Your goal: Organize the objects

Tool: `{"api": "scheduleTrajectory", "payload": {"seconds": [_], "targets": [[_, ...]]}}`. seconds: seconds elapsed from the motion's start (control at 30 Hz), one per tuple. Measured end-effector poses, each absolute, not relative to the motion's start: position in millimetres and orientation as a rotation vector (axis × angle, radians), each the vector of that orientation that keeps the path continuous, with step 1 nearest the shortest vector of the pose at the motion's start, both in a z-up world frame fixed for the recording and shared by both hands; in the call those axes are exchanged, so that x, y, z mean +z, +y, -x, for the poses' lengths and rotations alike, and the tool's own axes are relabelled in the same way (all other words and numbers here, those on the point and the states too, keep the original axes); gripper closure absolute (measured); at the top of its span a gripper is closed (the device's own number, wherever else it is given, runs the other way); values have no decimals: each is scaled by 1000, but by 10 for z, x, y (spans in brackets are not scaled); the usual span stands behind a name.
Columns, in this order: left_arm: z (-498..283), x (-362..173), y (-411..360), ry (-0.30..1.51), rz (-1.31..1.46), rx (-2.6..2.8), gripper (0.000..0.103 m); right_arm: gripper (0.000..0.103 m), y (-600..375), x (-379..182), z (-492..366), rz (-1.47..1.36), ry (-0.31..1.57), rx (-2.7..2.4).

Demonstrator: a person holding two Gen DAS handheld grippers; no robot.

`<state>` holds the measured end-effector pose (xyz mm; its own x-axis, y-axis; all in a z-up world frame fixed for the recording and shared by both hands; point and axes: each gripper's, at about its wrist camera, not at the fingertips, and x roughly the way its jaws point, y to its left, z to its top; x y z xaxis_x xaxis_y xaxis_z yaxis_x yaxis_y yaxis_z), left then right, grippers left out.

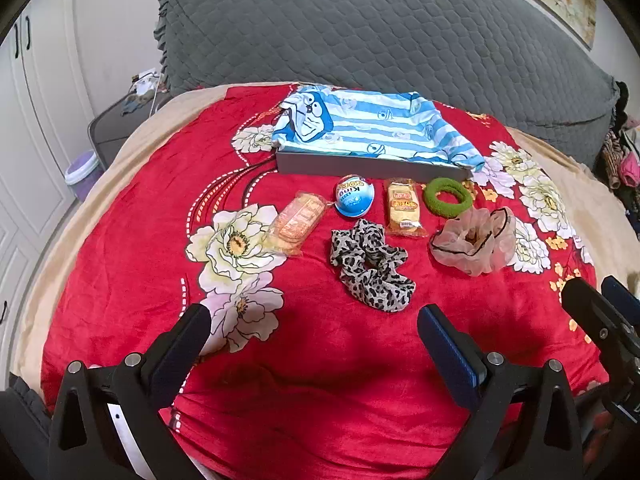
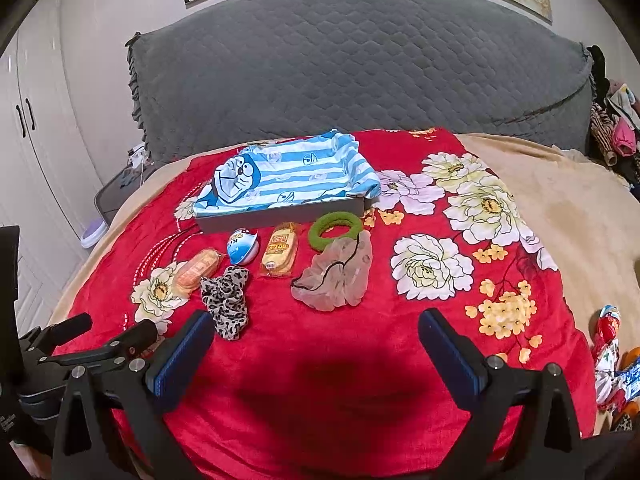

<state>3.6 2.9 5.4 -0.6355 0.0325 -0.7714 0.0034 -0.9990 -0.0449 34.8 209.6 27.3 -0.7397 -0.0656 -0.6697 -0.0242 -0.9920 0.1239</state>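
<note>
On the red flowered blanket (image 1: 320, 344) lie a leopard scrunchie (image 1: 370, 270), a sheer beige scrunchie (image 1: 476, 246), a green hair ring (image 1: 448, 197), a blue-and-white egg toy (image 1: 354, 201) and two wrapped snacks (image 1: 298, 222) (image 1: 404, 206). Behind them stands a grey tray (image 1: 360, 166) lined with blue striped cartoon cloth (image 1: 372, 124). My left gripper (image 1: 314, 332) is open and empty, short of the leopard scrunchie. My right gripper (image 2: 316, 334) is open and empty, short of the beige scrunchie (image 2: 334, 280). The leopard scrunchie (image 2: 226, 300) lies by its left finger.
A grey quilted headboard (image 2: 360, 64) rises behind the bed. White wardrobe doors (image 1: 32, 120) and a purple bin (image 1: 82, 174) stand to the left. Packets and clutter (image 2: 608, 360) lie at the blanket's right edge. Clothes (image 2: 612, 132) pile at far right.
</note>
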Motion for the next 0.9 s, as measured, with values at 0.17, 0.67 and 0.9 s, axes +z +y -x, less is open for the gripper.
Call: {"api": "scheduleTrajectory", "payload": {"seconds": [0.17,0.67,0.9], "targets": [[-38,56,28,-69,1335,2825,0,0,2088,273,-355,-1120,-187,-2901],[-62,92,24,-62,1325,2841,0,0,2081,303,-379,-1112,-177,-2897],[-165,385,100,-45,1236,2884,0,0,2012,632,-503,-977,-38,-2953]]}}
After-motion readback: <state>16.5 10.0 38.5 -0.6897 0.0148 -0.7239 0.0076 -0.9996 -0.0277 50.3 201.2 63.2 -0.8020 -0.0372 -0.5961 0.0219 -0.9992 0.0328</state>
